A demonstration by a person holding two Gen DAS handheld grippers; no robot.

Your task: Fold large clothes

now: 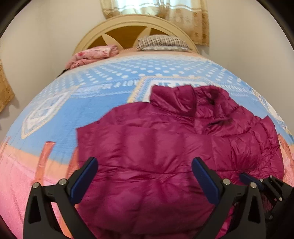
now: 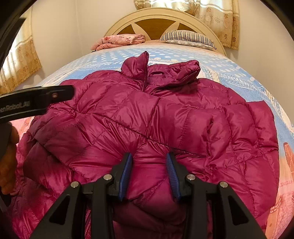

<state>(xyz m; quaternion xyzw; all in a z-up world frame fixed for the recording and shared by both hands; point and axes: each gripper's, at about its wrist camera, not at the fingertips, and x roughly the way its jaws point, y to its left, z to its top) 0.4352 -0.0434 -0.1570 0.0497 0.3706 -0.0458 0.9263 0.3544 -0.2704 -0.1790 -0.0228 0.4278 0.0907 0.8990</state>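
Note:
A magenta quilted puffer jacket [image 1: 156, 147] [image 2: 165, 114] lies spread on the bed, its collar [image 2: 145, 66] toward the headboard. My left gripper [image 1: 145, 160] hovers over the jacket's near left part, its jaws wide open and holding nothing. It also shows in the right wrist view as a black arm [image 2: 36, 103] at the left edge, held by a hand [image 2: 7, 158]. My right gripper [image 2: 149, 155] is shut on a puffy fold of the jacket at its near edge, and the blue pads [image 2: 125, 174] press the fabric from both sides. The right gripper [image 1: 257, 183] also shows low right in the left wrist view.
The bedspread [image 1: 91, 103] is blue with white dots and a pink border near me. A folded pink floral blanket [image 2: 119, 41] and a striped pillow [image 2: 187, 37] lie by the cream headboard [image 2: 161, 16]. Curtains [image 2: 220, 20] hang behind the bed, and a wall runs along the left.

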